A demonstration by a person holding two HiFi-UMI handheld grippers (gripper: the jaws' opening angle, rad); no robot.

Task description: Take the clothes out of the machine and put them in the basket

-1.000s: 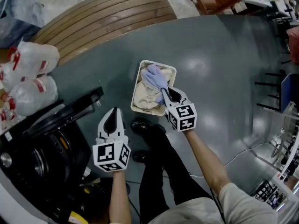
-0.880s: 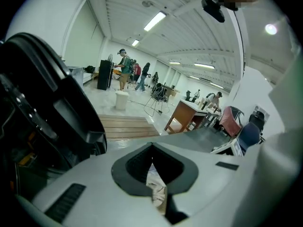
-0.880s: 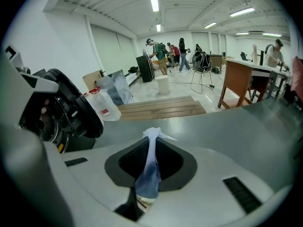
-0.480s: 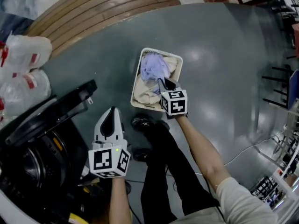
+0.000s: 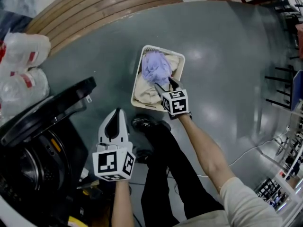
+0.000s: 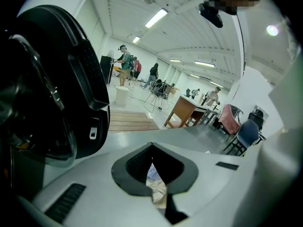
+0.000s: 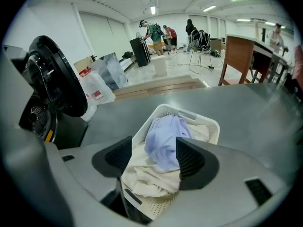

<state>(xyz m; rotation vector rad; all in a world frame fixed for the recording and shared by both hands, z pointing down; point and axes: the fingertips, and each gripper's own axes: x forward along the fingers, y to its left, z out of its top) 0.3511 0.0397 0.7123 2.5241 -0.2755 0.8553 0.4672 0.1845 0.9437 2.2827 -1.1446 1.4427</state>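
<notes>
Grey floor (image 5: 227,56), basket (image 5: 138,86): right gripper (image 5: 163,82) has just been spreading, lilac garment (image 5: 156,67) loose between its jaws; left gripper (image 5: 113,119), pressed together, should fetch from the machine (image 5: 33,169) next.

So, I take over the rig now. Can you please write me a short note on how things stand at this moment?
Right tool: open over the basket. Its jaws have just been opening; the lavender garment shows between them, not gripped, lying on the cream clothes.
Left tool: shut, empty, near the machine.
The machine's door is open; inside is too dark to tell whether clothes remain.
Done: lavender garment is in the basket.
To do: check inside the machine and move anything found there to the basket.
</notes>
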